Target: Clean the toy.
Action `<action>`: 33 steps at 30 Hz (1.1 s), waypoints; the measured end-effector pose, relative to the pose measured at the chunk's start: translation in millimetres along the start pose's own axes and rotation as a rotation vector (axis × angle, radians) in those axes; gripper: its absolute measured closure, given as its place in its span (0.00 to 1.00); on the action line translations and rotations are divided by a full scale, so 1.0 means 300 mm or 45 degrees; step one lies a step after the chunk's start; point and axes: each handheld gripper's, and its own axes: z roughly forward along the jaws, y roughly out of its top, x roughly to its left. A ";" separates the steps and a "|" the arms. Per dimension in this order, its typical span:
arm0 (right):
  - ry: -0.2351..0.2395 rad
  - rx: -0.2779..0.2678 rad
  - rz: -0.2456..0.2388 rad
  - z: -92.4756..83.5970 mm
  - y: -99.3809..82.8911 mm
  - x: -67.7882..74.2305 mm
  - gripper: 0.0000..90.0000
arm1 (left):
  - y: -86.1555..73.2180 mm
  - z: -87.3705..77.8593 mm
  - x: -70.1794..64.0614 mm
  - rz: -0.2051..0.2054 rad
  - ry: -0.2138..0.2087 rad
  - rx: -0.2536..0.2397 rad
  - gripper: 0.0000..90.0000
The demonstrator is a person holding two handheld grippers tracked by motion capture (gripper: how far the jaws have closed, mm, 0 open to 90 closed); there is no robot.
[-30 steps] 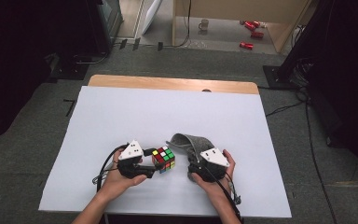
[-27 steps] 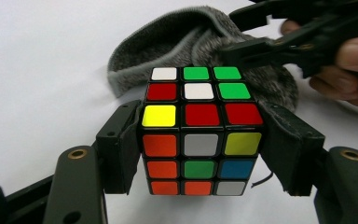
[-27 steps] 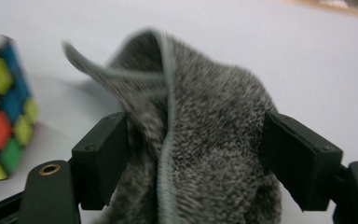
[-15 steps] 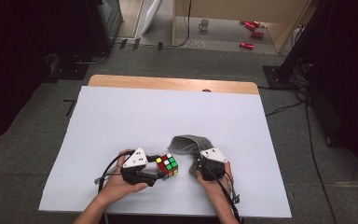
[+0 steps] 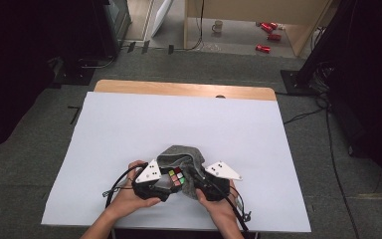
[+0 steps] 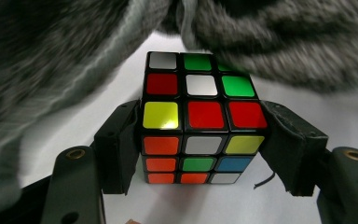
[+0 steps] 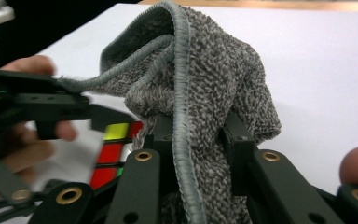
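- Cube (image 6: 204, 119) is clamped between L gripper (image 5: 155, 183) jaws, near table (image 5: 129, 129) front edge.
- Grey cloth (image 7: 200, 93), loose a sec ago, is now pinched as R gripper (image 5: 206, 185) jaws have just been closing; cloth is drawn up beside cube.
- Wiping/covering is judged ready to start.

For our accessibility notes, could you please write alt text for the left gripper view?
A scrambled puzzle cube sits clamped between the two black jaws of the left hand-held gripper, showing red, green, white, yellow, orange and blue stickers. A fuzzy grey cloth hangs blurred across the top and left, touching the cube's top edge, with the white table sheet behind.
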 end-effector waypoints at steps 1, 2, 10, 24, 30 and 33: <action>0.000 0.000 0.000 0.000 0.000 0.000 0.81 | 0.000 0.000 0.000 0.000 0.000 0.000 0.38; 0.029 0.001 0.018 0.004 -0.001 0.011 0.81 | 0.001 0.001 0.000 0.000 0.000 0.001 0.38; 0.096 0.003 0.075 0.014 -0.004 0.045 0.81 | 0.003 0.002 -0.001 0.004 0.001 0.007 0.38; -0.085 0.053 0.066 0.024 -0.002 -0.024 0.81 | 0.003 0.001 -0.001 0.014 -0.002 0.006 0.38; 0.005 0.008 0.077 0.001 0.008 -0.008 0.80 | 0.006 0.005 -0.002 0.012 -0.004 0.007 0.38; 0.041 0.013 0.056 0.004 0.008 0.024 0.80 | 0.008 0.006 -0.003 0.018 -0.003 0.010 0.38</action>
